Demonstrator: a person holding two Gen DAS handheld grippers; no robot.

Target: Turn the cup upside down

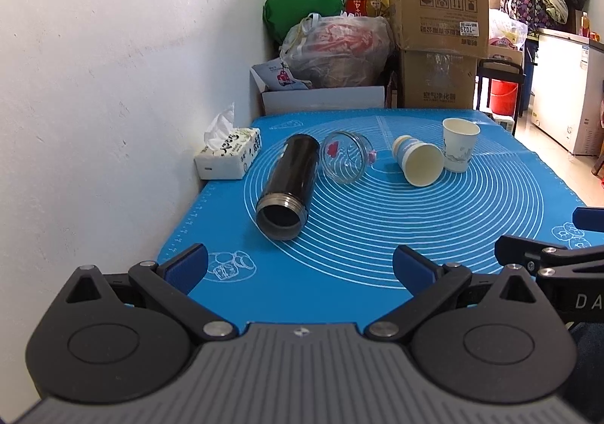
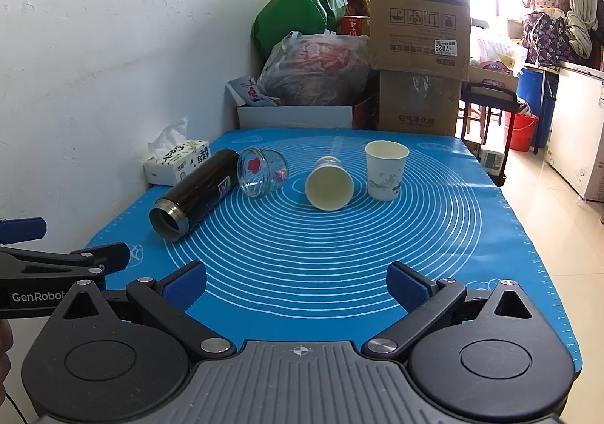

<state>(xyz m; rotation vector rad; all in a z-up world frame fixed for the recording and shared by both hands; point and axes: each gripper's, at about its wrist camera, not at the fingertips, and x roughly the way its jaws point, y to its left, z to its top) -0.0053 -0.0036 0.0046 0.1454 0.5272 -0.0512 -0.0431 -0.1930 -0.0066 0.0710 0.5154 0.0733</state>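
Eyeing: upright paper cup (image 2: 385,171), rest already tipped over
right tool (image 2: 297,282): wide open, nothing held
left tool (image 1: 301,265): same, empty
tip: squeeze gently mid-wall, paper crushes easily

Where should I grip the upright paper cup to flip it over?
Grip the upright paper cup across its mid wall, from the near side with the right gripper, probably. It stands mouth up, and the tipped paper cup lies close on its left.
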